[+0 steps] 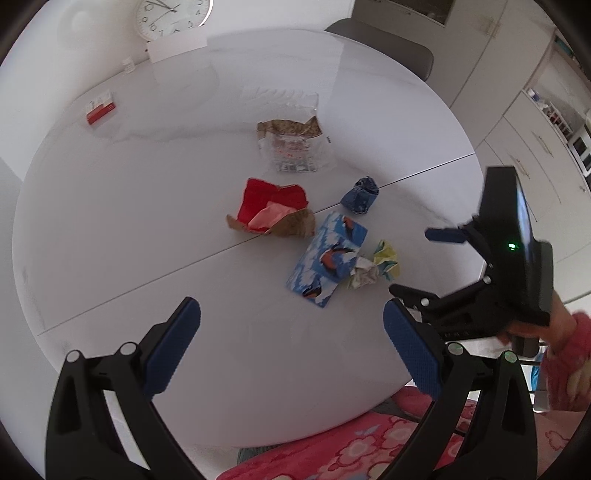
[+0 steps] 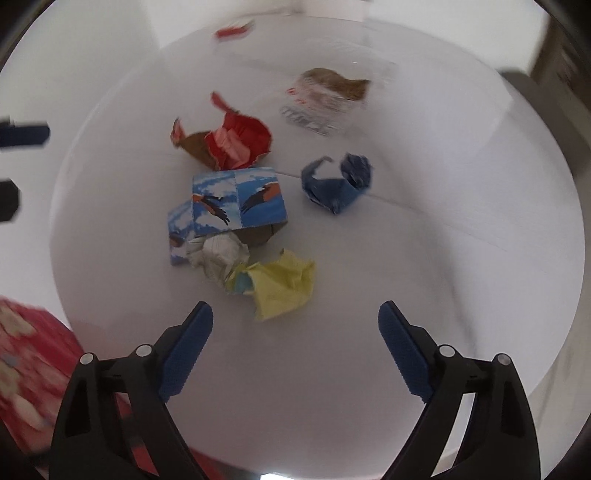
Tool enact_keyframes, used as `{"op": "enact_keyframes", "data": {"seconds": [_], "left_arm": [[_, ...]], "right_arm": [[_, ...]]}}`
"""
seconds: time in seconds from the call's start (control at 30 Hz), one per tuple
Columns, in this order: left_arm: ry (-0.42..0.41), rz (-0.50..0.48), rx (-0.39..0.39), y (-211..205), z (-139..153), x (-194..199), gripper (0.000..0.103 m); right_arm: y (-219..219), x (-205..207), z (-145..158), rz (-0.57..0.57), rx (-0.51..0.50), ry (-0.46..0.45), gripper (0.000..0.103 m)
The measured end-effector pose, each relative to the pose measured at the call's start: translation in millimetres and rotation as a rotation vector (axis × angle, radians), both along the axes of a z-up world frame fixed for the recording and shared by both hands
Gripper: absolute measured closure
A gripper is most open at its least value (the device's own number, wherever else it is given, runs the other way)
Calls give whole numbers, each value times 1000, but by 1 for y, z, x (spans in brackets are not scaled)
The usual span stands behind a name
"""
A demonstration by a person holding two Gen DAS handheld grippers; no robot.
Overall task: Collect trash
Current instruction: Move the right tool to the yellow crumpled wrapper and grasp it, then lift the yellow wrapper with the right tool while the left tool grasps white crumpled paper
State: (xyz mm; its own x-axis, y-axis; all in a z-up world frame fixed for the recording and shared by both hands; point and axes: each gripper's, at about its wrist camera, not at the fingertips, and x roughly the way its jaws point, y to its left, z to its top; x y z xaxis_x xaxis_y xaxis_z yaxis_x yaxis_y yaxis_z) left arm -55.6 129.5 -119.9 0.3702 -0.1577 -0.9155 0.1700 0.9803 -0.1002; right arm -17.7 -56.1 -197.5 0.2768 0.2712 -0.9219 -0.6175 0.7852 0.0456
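Trash lies in the middle of a white round table (image 1: 147,221): a red crumpled wrapper (image 1: 271,206) (image 2: 232,142), a blue bird-print carton (image 1: 328,254) (image 2: 236,201), a dark blue paper wad (image 1: 360,195) (image 2: 336,184), a yellow paper wad (image 1: 386,258) (image 2: 282,288), a white paper wad (image 1: 364,275) (image 2: 218,256) and a clear plastic bag with brown print (image 1: 291,146) (image 2: 325,103). My left gripper (image 1: 291,310) hangs open above bare table, short of the carton. My right gripper (image 2: 295,310) (image 1: 412,262) is open just short of the yellow wad, nothing between its fingers.
A small red and white box (image 1: 99,110) (image 2: 234,27) sits far back near a wall clock (image 1: 171,16). A grey chair (image 1: 388,48) stands behind the table, with cabinets (image 1: 524,155) to the right. Pink flowered fabric (image 1: 351,443) (image 2: 22,369) lies below the near edge. A pink sleeve (image 1: 565,347) holds the right gripper.
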Motion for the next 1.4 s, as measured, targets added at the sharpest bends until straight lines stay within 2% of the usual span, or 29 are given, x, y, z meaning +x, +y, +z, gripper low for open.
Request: {"op": "enact_keyframes", "data": {"seconds": [0.17, 0.27, 0.37, 0.43, 0.5, 0.73, 0.93, 1.03, 1.1, 1.13, 1.2, 1.33, 1.4], "left_arm": [[-1, 32, 9, 8, 0, -5, 8], [0, 50, 13, 11, 1, -7, 8], [1, 67, 17, 13, 2, -10, 8], [-1, 74, 16, 12, 3, -12, 8], [-2, 79, 8, 12, 2, -13, 8], [17, 66, -61, -10, -7, -12, 8], [78, 81, -138, -49, -26, 6, 8], [126, 144, -161, -68, -45, 19, 8], [173, 221, -168, -77, -61, 28, 8], [203, 277, -178, -80, -71, 34, 10], [234, 363, -196, -82, -83, 39, 21], [267, 581, -203, -76, -105, 45, 25], [278, 658, -191, -73, -112, 46, 27]], "right_arm": [[13, 9, -3, 160, -49, -10, 19], [22, 11, -7, 256, -77, 10, 28], [29, 13, -13, 305, -97, 38, 43], [29, 15, -15, 315, -100, 56, 56], [22, 13, -14, 303, -78, 68, 62], [-11, 17, -2, 183, 23, 96, 62], [-61, 7, 15, -4, 127, 86, 62], [-86, -4, 25, -97, 171, 69, 62], [-102, -9, 27, -136, 195, 63, 62], [-109, -14, 28, -155, 209, 61, 62], [-119, -23, 29, -178, 226, 53, 62], [-135, -34, 30, -198, 256, 53, 62], [-136, -37, 27, -204, 265, 56, 62]]}}
